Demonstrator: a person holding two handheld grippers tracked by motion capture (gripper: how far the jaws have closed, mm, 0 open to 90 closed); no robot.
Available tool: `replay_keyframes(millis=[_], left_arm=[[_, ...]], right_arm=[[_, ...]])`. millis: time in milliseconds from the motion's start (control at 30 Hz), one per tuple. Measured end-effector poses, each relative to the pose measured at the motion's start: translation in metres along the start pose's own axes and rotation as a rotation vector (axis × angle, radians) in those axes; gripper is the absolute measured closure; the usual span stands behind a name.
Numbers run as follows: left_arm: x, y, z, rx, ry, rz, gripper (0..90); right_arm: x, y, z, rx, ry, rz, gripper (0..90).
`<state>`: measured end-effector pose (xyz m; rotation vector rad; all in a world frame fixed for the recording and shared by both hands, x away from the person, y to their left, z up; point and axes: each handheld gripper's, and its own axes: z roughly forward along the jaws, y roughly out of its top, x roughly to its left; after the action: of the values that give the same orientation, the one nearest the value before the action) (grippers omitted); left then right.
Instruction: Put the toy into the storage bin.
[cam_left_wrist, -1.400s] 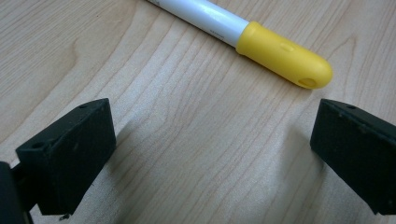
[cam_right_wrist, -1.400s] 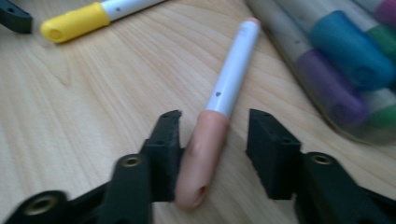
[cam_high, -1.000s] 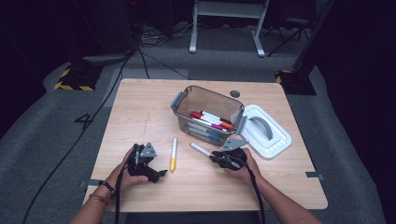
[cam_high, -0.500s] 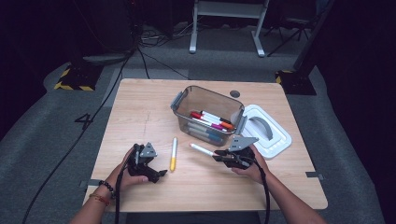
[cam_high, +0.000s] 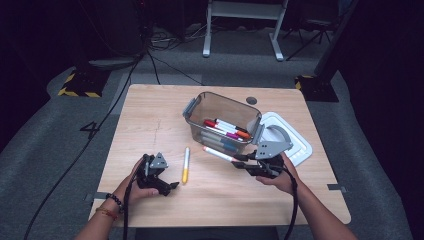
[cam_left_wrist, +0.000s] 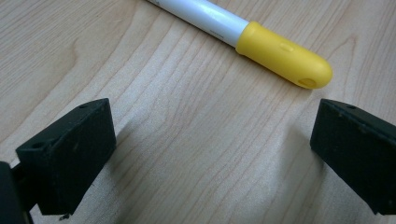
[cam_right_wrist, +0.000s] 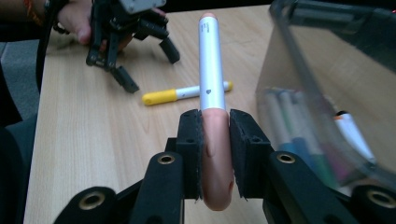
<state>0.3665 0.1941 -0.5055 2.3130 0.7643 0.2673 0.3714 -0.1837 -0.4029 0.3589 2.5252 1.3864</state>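
My right gripper (cam_high: 240, 162) is shut on the salmon-pink cap of a white marker (cam_high: 218, 154) and holds it level, a little above the table, just in front of the clear bin (cam_high: 192, 107). In the right gripper view the marker (cam_right_wrist: 211, 70) sticks straight out from between the pads of that gripper (cam_right_wrist: 215, 140). A yellow-capped marker (cam_high: 185, 164) lies on the wood. Just left of it my left gripper (cam_high: 170, 186) rests, open. In the left gripper view the yellow cap (cam_left_wrist: 280, 53) lies just beyond the open left gripper (cam_left_wrist: 210, 149), untouched.
The clear bin (cam_right_wrist: 299, 70) holds several markers. Its white lid (cam_high: 295, 145) lies flat to the bin's right, behind my right hand. A round grommet (cam_high: 251, 100) sits near the table's far edge. Dark floor with cables and stands surrounds the table.
My right gripper has risen off the table with the salmon-capped marker in it and shifted a little right. The left gripper and the yellow marker have stayed put.
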Motion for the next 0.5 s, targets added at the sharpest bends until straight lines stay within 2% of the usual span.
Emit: replay_keyframes(millis=[233,500], left_arm=[[0.0,0.0,0.0,0.0,0.002,0.0,0.5],[0.0,0.0,0.0,-0.001,0.0,0.0,0.5]], right_arm=[[-0.018,0.024,-0.026,-0.021,-0.05,-0.016,75.0],[-0.04,0.05,-0.042,-0.037,-0.09,-0.021,75.0]])
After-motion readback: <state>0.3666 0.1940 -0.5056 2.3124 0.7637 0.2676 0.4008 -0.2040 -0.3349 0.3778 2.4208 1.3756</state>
